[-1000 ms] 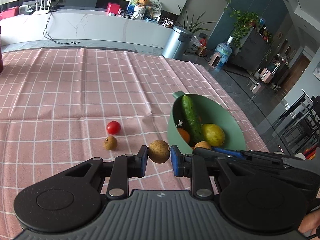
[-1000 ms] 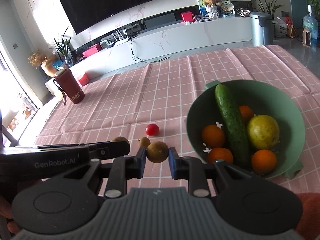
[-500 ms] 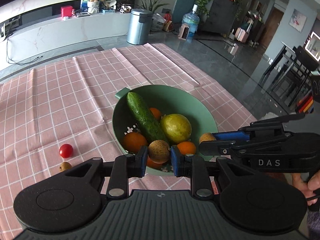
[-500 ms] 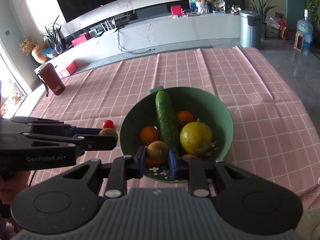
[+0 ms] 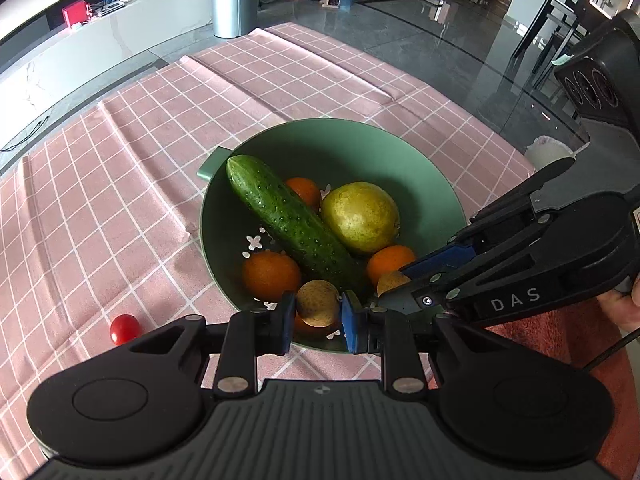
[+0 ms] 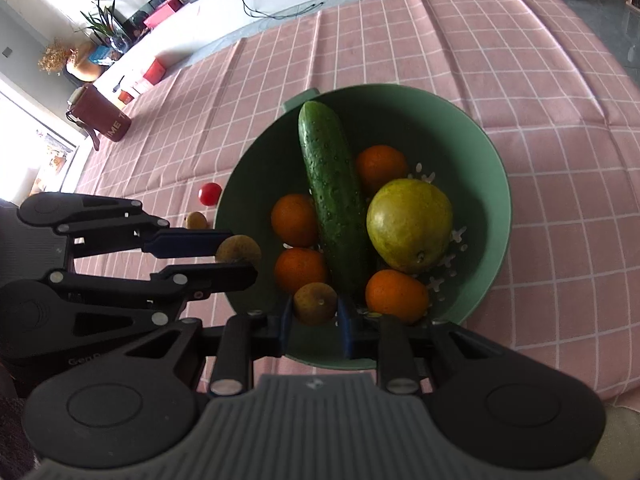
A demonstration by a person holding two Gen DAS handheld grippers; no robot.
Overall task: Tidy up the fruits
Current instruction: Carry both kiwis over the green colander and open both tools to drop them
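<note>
My left gripper (image 5: 318, 313) is shut on a small brown round fruit (image 5: 317, 302) just above the near inner edge of the green bowl (image 5: 332, 125). My right gripper (image 6: 315, 317) is shut on a second small brown fruit (image 6: 315, 302), also over the bowl's near side. Each gripper shows in the other's view: the right one (image 5: 394, 286) comes in from the right, the left one (image 6: 240, 254) from the left. Inside the bowl lie a cucumber (image 5: 288, 216), a yellow-green pear (image 5: 360, 218) and several oranges. A cherry tomato (image 6: 210, 193) and one more brown fruit (image 6: 196, 220) rest on the cloth left of the bowl.
A pink checked cloth (image 5: 120, 168) covers the table. A maroon bottle (image 6: 100, 120) stands far off at the left. A person's hand (image 5: 624, 308) holds the right gripper's handle. The table's edge and a dark glossy floor lie beyond the bowl on the right.
Both grippers have carried their brown fruits from over the cloth to above the bowl's near side and now tilt more steeply down into it. The jaws have stayed shut.
</note>
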